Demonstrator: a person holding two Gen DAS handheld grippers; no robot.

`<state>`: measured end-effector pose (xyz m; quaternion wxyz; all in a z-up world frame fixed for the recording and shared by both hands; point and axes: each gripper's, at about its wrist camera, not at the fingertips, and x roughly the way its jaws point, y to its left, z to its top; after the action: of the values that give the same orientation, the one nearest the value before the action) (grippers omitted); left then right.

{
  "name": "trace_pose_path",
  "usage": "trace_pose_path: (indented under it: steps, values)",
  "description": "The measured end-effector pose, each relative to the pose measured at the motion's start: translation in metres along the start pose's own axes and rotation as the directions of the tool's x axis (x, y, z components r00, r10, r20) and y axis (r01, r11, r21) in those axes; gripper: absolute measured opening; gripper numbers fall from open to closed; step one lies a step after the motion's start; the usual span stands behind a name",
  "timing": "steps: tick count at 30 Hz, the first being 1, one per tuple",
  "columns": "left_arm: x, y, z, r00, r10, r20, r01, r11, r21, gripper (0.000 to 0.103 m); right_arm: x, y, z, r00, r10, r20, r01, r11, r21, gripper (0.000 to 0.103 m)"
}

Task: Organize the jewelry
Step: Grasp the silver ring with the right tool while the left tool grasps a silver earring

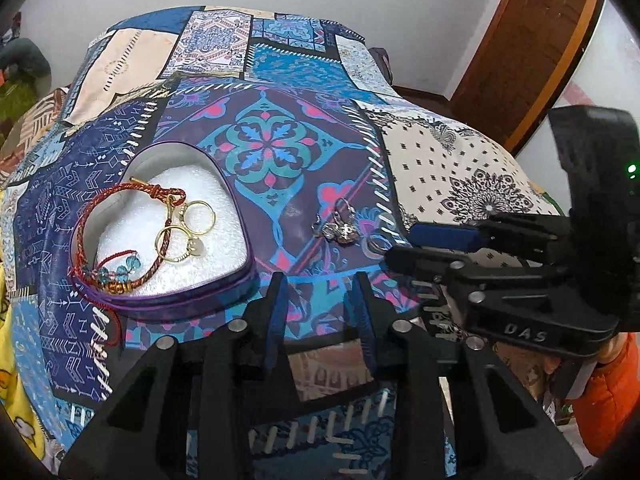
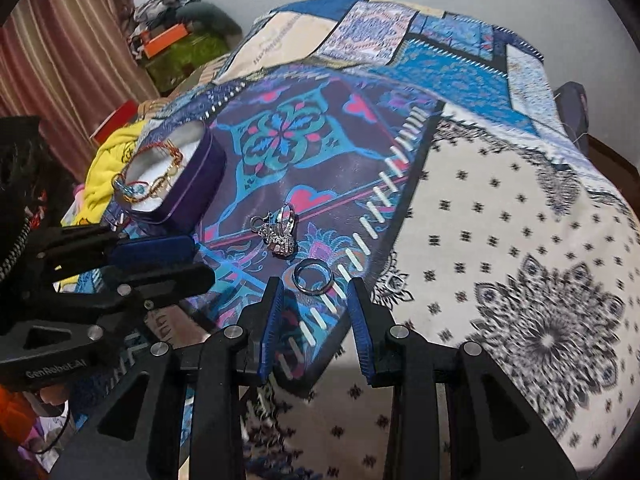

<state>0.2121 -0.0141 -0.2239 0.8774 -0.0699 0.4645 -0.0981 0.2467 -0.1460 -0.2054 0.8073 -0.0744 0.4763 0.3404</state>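
Observation:
A purple heart-shaped box (image 1: 224,286) (image 2: 200,184) with white foam lining holds a red braided bracelet (image 1: 120,196), gold rings (image 1: 188,232) and blue beads (image 1: 128,266). On the patchwork cloth to its right lie a silver jewelry cluster (image 1: 340,226) (image 2: 280,232) and a plain silver ring (image 1: 374,244) (image 2: 314,276). My left gripper (image 1: 320,280) is open and empty, near the box's front edge. My right gripper (image 2: 314,284) is open just in front of the silver ring, a finger on each side of it; it shows in the left wrist view (image 1: 404,246) beside the ring.
The patchwork cloth (image 1: 280,140) covers a raised surface that drops off at its edges. A yellow cloth (image 2: 108,168) and clutter lie beyond the left edge. A wooden door (image 1: 532,48) stands at the right.

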Motion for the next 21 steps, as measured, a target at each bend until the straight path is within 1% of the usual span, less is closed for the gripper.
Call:
trace_pose_path:
  steps: [2,5,6,7,8,17,21]
  values:
    - [0.003,0.003,0.003,1.0,0.002,0.0,-0.002,1.0,-0.008,0.027,0.003,0.0,0.001,1.0,-0.001,0.003,0.001,1.0,-0.011,0.03]
    - [0.008,0.008,0.009,1.0,0.006,-0.002,-0.006,1.0,-0.018,0.02,0.005,0.002,0.002,1.0,0.002,0.004,-0.002,1.0,-0.032,0.03]
    - [0.01,0.009,0.01,1.0,0.003,-0.002,-0.003,1.0,-0.022,0.019,0.005,0.003,0.001,1.0,-0.002,0.008,0.002,0.999,-0.04,0.028]
    - [0.012,0.01,0.012,1.0,0.0,-0.003,0.0,1.0,-0.024,0.019,0.005,0.006,0.0,1.0,-0.008,0.011,0.009,0.999,-0.051,0.022]
    - [0.014,0.01,0.013,1.0,-0.003,-0.003,0.003,1.0,-0.026,0.019,0.005,0.007,0.0,1.0,-0.008,0.013,0.008,0.998,-0.059,0.02]
    - [0.029,0.003,0.024,1.0,0.015,-0.006,-0.015,1.0,-0.009,0.019,0.0,0.008,-0.006,0.999,-0.013,0.043,0.014,0.999,-0.031,0.02]
    - [0.037,0.0,0.028,0.999,0.049,-0.01,-0.049,0.999,0.006,0.006,-0.008,0.004,-0.012,0.998,-0.018,0.064,0.018,1.0,-0.002,0.02]
